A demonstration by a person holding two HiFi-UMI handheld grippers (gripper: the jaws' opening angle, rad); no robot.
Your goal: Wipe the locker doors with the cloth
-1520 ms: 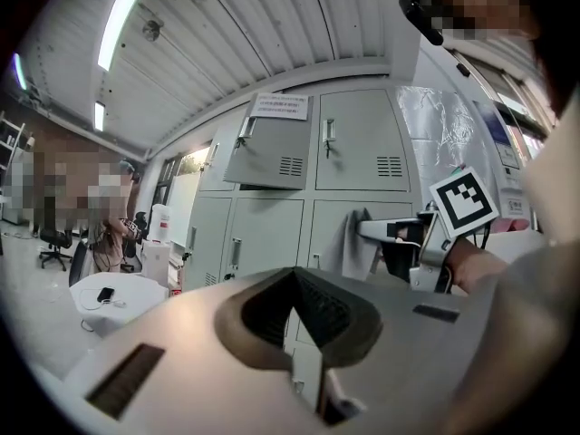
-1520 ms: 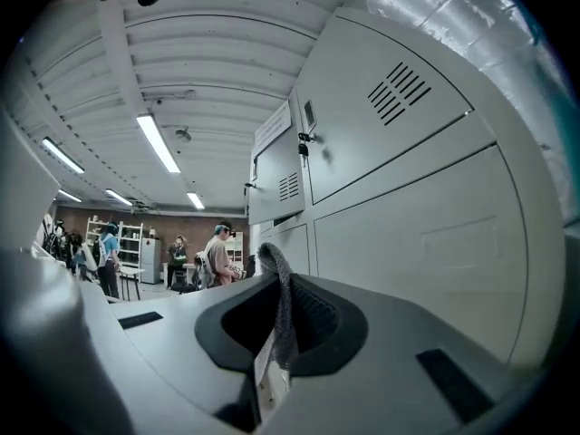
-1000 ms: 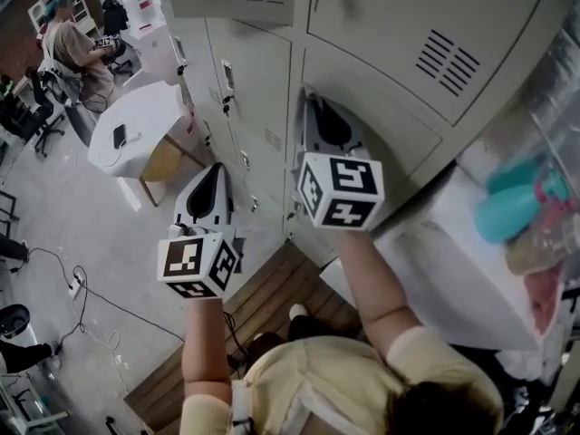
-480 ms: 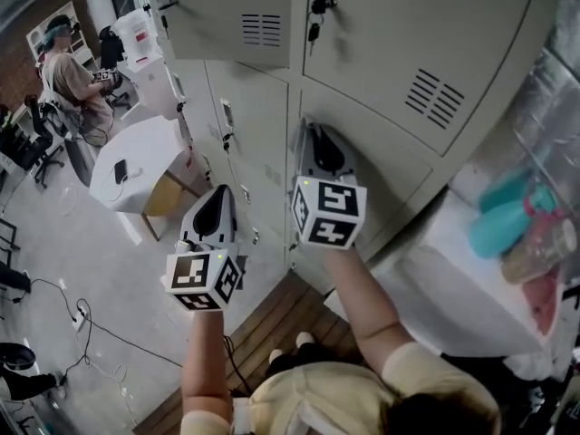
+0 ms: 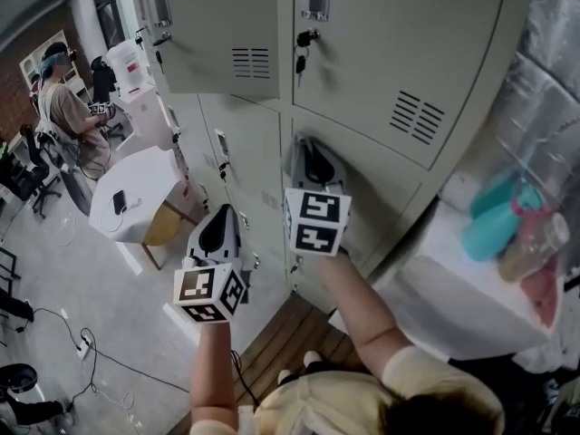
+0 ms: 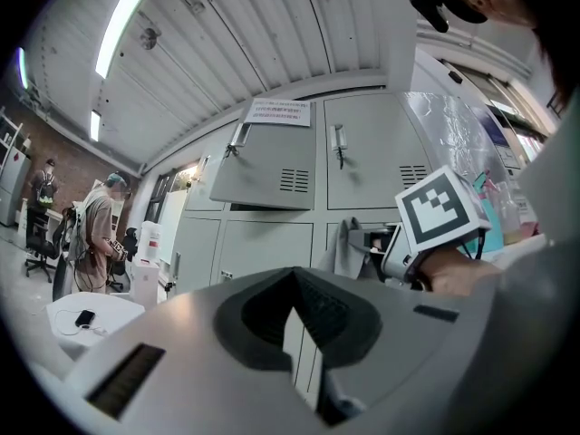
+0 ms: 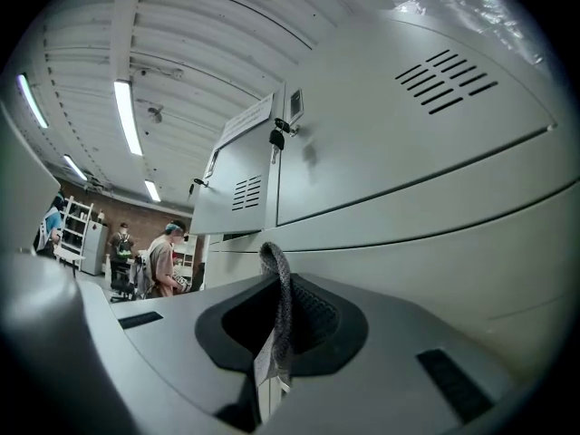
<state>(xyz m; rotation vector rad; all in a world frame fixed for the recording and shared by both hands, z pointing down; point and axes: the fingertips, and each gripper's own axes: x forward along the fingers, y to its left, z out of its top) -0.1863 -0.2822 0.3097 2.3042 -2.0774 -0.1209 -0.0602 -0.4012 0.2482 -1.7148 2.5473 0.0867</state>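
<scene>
Two grippers are up by the lockers. The right gripper (image 7: 276, 284) is clenched on the grey cloth (image 7: 277, 308), a fold of which stands up between its closed jaws. In the left gripper view the cloth (image 6: 350, 246) hangs from that gripper's tip (image 6: 385, 243) against the lower locker door (image 6: 263, 243). From the head view the right gripper (image 5: 305, 145) points at that row, just under the upper locker door (image 5: 381, 43), where keys (image 5: 300, 51) hang from the lock.

The left gripper (image 6: 291, 281) has its jaws together with nothing between them. It is held lower and to the left (image 5: 220, 214), apart from the doors. One open door (image 5: 213, 34) juts out at upper left. A white table (image 5: 145, 175) and a seated person (image 5: 63, 107) are well off to the left.
</scene>
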